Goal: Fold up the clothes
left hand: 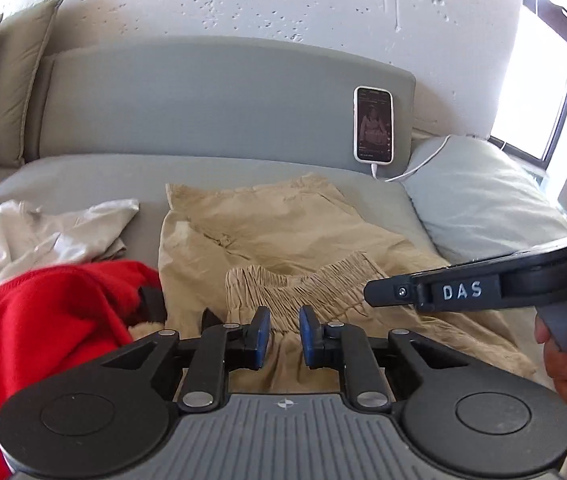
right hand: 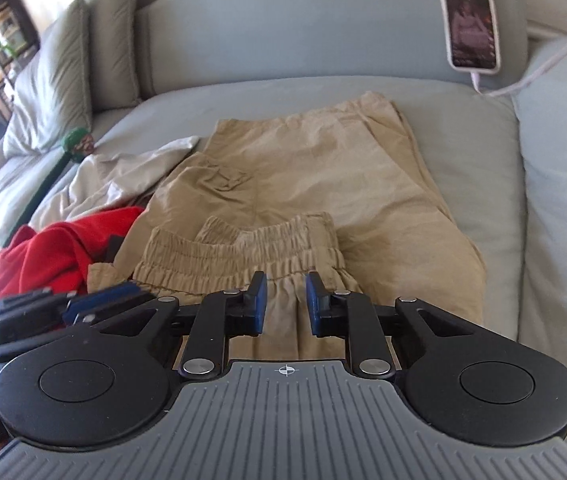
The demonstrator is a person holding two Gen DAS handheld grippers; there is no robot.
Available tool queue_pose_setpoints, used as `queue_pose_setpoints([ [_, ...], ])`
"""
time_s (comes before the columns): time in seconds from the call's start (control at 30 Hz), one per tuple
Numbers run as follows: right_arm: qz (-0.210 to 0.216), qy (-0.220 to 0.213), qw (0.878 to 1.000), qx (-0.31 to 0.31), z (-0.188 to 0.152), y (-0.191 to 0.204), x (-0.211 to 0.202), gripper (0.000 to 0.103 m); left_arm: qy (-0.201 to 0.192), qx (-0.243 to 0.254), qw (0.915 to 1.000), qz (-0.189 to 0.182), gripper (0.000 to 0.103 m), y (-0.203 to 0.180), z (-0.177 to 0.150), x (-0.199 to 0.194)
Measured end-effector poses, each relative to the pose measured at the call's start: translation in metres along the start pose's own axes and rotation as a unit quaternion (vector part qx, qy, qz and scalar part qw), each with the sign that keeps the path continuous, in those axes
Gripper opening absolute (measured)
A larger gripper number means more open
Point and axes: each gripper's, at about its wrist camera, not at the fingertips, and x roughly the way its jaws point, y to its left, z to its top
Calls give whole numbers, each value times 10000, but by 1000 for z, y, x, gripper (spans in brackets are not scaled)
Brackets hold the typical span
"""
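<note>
Beige trousers (left hand: 283, 232) (right hand: 323, 168) lie spread on the grey bed (left hand: 83, 176), the gathered elastic waistband (left hand: 307, 280) (right hand: 223, 252) nearest me. My left gripper (left hand: 285, 336) has its blue pads closed on a bunch of fabric just below the waistband. My right gripper (right hand: 286, 304) pinches a raised crease of the same fabric further right. It shows side-on in the left wrist view (left hand: 371, 294), held by a hand (left hand: 563, 344). The left gripper (right hand: 95, 300) appears at the left edge of the right wrist view.
A red garment (left hand: 43, 320) (right hand: 43, 256) and a white one (left hand: 51, 236) (right hand: 123, 176) lie crumpled left of the trousers. A phone (left hand: 373, 124) (right hand: 471, 24) on a cable leans on the headboard. A pale pillow (left hand: 483, 200) lies right, olive cushions (left hand: 11, 80) left.
</note>
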Motion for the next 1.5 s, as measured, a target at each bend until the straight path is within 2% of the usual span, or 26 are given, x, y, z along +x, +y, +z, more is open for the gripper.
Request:
queue_pose_setpoints([
  [0.03, -153, -20, 9995, -271, 0, 6, 7, 20, 119, 119, 9998, 119, 15, 0, 1, 11],
  [0.1, -458, 244, 9975, -486, -2, 5, 28, 19, 480, -69, 9987, 167, 15, 10, 0, 33],
  [0.13, -610, 381, 9957, -587, -3, 4, 39, 19, 502, -116, 9985, 166, 15, 11, 2, 33],
  [0.27, -456, 523, 9975, -92, 8, -3, 25, 19, 457, -130, 9989, 16, 15, 13, 12, 11],
  [0.3, -339, 471, 9983, 89, 8, -8, 13, 24, 412, -226, 9989, -43, 17, 14, 12, -1],
  [0.37, -94, 353, 9983, 459, 6, -19, -13, 32, 282, -440, 9986, -83, 42, 17, 9, -28],
  [0.4, -24, 278, 9977, 624, 2, -27, -26, 41, 216, -552, 9982, -79, 44, 17, 7, -42],
  [0.43, 42, 202, 9967, 787, -1, -34, -40, 46, 214, -656, 9976, -81, 49, 18, 5, -54],
  [0.47, 73, 131, 9951, 974, -6, -45, -53, 52, 270, -774, 9966, -76, 59, 19, 4, -63],
  [0.53, 42, 74, 9896, 1439, -15, -68, -72, 64, 408, -1230, 9915, -128, 68, 28, -1, -78],
  [0.57, 26, 66, 9854, 1701, -21, -80, -79, 70, 491, -1513, 9871, -168, 68, 34, -4, -83],
  [0.7, 267, 337, 9623, 2685, -45, -117, -82, 70, 700, -2679, 9604, -301, 71, 54, -19, -94],
  [0.77, 547, 546, 9450, 3178, -57, -129, -77, 70, 810, -2829, 9554, -241, 71, 54, -23, -91],
  [0.87, 958, 734, 9203, 3721, -72, -136, -70, 70, 832, -2800, 9560, -268, 71, 49, -24, -85],
  [0.97, 1242, 778, 9088, 3905, -82, -130, -61, 70, 867, -2824, 9550, -276, 72, 46, -25, -77],
  [1.07, 1049, 968, 9036, 4038, -92, -124, -52, 69, 1002, -2988, 9488, -196, 71, 47, -27, -71],
  [1.17, 1088, 779, 9006, 4135, -102, -120, -54, 68, 1019, -2904, 9513, -162, 71, 44, -29, -68],
  [1.2, 1075, 611, 9027, 4121, -102, -121, -53, 67, 1029, -2864, 9525, -150, 71, 43, -30, -66],
  [1.3, 1108, 252, 8964, 4284, -102, -126, -41, 69, 999, -2826, 9540, -100, 71, 42, -32, -59],
  [1.37, 1120, 138, 9071, 4056, -94, -125, -28, 69, 937, -2685, 9587, -70, 71, 39, -31, -55],
  [1.43, 1066, 90, 9234, 3685, -85, -121, -18, 56, 942, -2405, 9661, 10, 69, 32, -29, -52],
  [1.47, 950, 141, 9295, 3561, -81, -120, -16, 26, 945, -2265, 9694, 51, 63, 29, -28, -51],
  [1.5, 949, 175, 9300, 3546, -79, -119, -16, 9, 944, -2113, 9728, 89, 60, 26, -26, -50],
])
